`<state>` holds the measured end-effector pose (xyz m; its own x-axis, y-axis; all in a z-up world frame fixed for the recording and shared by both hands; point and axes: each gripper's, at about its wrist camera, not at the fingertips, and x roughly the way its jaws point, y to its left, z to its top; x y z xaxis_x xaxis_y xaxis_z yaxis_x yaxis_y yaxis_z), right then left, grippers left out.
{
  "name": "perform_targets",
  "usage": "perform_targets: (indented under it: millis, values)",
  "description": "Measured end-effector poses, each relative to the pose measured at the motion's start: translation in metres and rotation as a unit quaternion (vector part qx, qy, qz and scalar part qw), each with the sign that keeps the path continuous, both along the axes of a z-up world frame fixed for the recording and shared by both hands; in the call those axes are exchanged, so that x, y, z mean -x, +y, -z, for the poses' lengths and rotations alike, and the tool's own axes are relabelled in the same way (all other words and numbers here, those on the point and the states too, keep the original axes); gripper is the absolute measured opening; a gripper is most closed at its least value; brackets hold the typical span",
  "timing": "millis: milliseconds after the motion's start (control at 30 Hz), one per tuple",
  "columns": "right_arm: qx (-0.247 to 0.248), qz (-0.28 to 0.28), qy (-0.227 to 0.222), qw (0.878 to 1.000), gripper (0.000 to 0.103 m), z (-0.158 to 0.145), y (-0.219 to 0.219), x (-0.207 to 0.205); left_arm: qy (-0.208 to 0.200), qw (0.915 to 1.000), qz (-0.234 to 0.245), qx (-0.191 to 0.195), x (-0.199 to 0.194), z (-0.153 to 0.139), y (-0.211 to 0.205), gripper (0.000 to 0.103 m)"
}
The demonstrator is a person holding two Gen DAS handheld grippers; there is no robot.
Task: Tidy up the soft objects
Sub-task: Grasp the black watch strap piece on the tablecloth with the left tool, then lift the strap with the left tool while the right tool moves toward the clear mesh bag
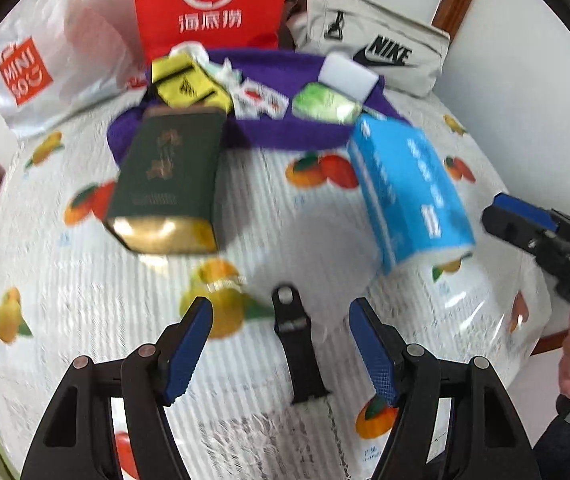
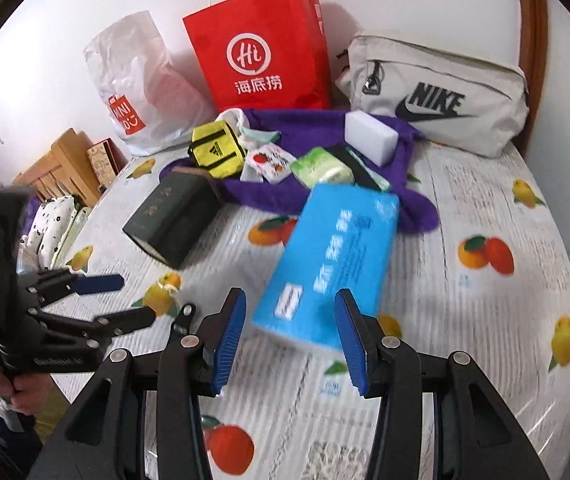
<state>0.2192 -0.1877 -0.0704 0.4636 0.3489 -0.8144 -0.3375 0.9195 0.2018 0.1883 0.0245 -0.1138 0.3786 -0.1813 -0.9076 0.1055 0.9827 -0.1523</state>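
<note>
A blue soft tissue pack lies slanted on the fruit-print tablecloth. Its near end sits between the fingers of my right gripper, which is open and hovers over it without pressing. In the left wrist view the same pack lies just left of the right gripper. My left gripper is open over a black watch strap lying flat between its fingers. Behind, a purple cloth carries a yellow pouch, a white sponge, a green tissue packet and small packets.
A dark green box lies at the cloth's left edge. Against the wall stand a red paper bag, a white plastic bag and a grey Nike bag. A wooden rack stands beyond the table's left edge.
</note>
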Motion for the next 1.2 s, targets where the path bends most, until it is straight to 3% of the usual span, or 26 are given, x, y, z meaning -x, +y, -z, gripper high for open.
perform_targets:
  millis: [300,500,567,633,700,733,833,1000,1200]
  values:
    - [-0.007,0.028,0.023,0.999,0.046,0.02,-0.016,0.029,0.032,0.9993,0.01,-0.016,0.021,0.045,-0.016,0.069]
    - [-0.001,0.03,0.03,0.999,0.046,0.029,-0.02,0.038,-0.004,0.9986,0.015,-0.051,0.026,0.053,-0.027,0.068]
    - [-0.003,0.033,0.028,0.999,0.046,0.03,-0.021,0.041,-0.019,0.9978,0.015,-0.062,0.027,0.054,-0.029,0.059]
    - [-0.004,0.036,0.029,0.999,0.046,0.032,-0.02,0.042,-0.034,0.9974,0.019,-0.061,0.028,0.053,-0.028,0.037]
    - [-0.005,0.037,0.03,0.999,0.046,0.034,-0.02,0.045,-0.035,0.9977,0.025,-0.052,0.029,0.051,-0.025,0.023]
    - [-0.004,0.037,0.031,0.999,0.046,0.036,-0.018,0.047,-0.032,0.9982,0.024,-0.044,0.029,0.05,-0.02,0.021]
    - [-0.004,0.035,0.034,0.999,0.046,0.039,-0.017,0.049,-0.022,0.9994,0.021,-0.015,0.03,0.048,-0.008,0.021]
    - [-0.016,0.029,0.038,0.999,0.046,0.043,-0.016,0.051,-0.01,0.9996,0.026,-0.002,0.03,0.05,-0.001,0.021]
    - [-0.022,0.024,0.054,0.998,0.046,0.053,-0.015,0.05,-0.02,0.9979,0.048,-0.038,0.026,0.051,-0.017,0.021]
